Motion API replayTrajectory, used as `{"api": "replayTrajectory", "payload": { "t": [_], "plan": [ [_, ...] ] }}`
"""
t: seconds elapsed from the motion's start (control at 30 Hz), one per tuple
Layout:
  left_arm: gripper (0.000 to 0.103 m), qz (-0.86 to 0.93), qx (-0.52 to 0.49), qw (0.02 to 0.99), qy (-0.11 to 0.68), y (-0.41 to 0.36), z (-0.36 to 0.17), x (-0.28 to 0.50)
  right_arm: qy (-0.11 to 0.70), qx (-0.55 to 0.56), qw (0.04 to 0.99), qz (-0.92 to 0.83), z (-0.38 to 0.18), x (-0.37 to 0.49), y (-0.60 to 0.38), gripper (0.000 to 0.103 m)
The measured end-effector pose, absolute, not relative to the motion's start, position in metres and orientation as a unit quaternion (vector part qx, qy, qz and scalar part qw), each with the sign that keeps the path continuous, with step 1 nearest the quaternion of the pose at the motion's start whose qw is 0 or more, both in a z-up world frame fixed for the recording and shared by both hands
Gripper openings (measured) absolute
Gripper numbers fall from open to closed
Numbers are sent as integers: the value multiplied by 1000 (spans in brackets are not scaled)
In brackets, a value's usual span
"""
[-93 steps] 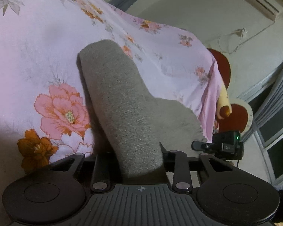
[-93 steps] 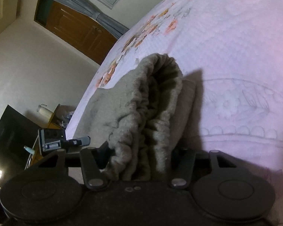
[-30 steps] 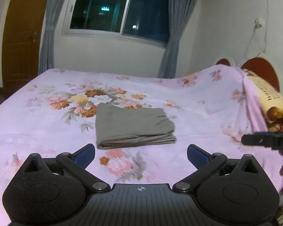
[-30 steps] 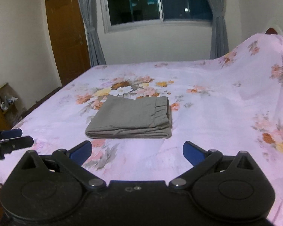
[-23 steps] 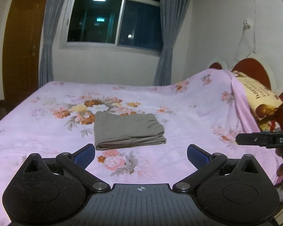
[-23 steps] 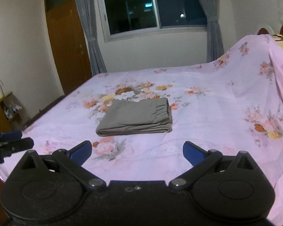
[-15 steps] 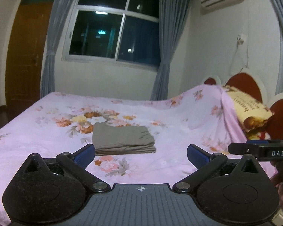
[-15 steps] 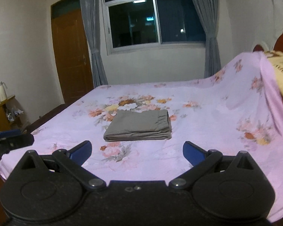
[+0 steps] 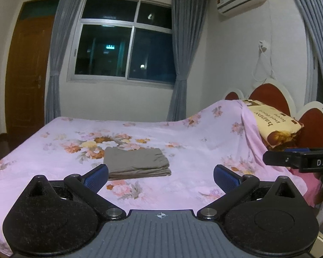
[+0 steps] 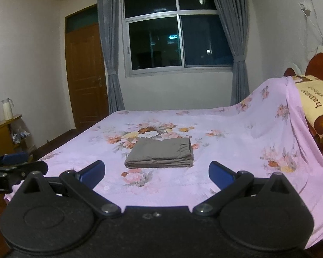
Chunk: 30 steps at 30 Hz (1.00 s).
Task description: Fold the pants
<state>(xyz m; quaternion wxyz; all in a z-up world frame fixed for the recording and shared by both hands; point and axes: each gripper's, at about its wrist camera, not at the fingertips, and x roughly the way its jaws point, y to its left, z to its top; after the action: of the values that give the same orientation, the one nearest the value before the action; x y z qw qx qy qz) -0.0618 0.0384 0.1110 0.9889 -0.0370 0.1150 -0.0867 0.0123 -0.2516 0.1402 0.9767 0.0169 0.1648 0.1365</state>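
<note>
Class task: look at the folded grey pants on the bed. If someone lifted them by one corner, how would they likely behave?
The pants are soft cloth in stacked layers, so they would probably droop and unfold. They look light for their size. On the bedspread a push would likely bunch them rather than slide them whole.

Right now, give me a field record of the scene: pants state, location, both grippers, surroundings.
pants: grey pants folded into a flat rectangular stack, nothing touching them
location: middle of the bed, on the pink floral bedspread, beside its central flower print
left gripper: jaws wide open, empty, held back from the bed
right gripper: jaws wide open, empty, held back from the bed
pillow: printed pillow at the headboard end, partly under the bedspread
background: dark window with grey curtains, wooden door
task status: fold looks complete
</note>
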Motion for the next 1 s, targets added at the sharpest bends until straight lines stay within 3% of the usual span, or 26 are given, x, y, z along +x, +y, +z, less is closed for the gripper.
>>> {"api": "replayTrajectory", "payload": {
  "t": [1.0],
  "plan": [
    [103,-97,-39,991,85,34,124,-78,132,12,982,137,148,-5,-238,103]
  ]
}}
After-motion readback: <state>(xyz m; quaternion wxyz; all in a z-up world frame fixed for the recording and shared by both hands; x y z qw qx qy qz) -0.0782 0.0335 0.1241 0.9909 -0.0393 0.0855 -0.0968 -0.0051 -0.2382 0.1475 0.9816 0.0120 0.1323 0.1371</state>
